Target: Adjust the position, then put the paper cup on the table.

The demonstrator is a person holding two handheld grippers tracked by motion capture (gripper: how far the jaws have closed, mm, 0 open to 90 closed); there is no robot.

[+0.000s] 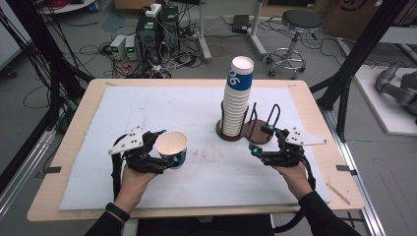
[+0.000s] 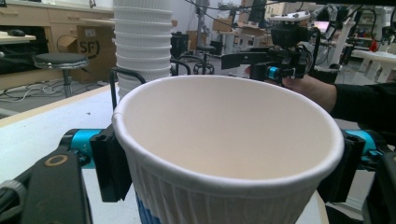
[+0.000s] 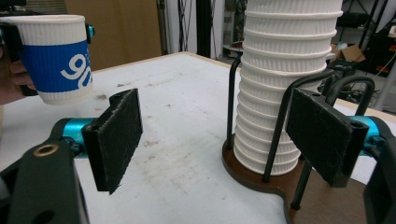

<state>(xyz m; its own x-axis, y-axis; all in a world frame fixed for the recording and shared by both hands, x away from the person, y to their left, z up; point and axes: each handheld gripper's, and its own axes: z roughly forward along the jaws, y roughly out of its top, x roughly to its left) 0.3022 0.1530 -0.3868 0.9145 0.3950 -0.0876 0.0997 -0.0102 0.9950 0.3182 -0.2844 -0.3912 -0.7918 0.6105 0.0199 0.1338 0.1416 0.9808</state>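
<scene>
the left tongs (image 1: 166,148) sit at lower left of the high view, closed on a single paper cup (image 1: 172,147) with a blue band; in the left gripper view the two black pads press the cup's ribbed wall from either side just under the rim, mouth up and roughly upright. the cup is clear of the stack, held near the white mat on the table (image 1: 69,147); whether its base touches the mat i cannot tell.

the stack of cups (image 1: 236,98) stands right of centre in the high view, upright in one bay of a brown wire holder (image 1: 251,130), its long axis vertical and leaning slightly to the upper right. from the held cup the stack lies to the right and a little up in the frame, well apart.

the right tongs (image 1: 260,139) are at lower right, just beside the holder's empty bay, far nearer the stack than the left tongs are. its jaws stand apart with nothing between them; in the right gripper view the stack's lower cups and a black wire hoop show through the gap, farther off, with neither pad touching anything.

my judgement: the coming move turns on that nearness. the right tongs need only a short reach up and left in the frame to close on the stack, aimed across its vertical axis and clear of the wire hoops.
</scene>
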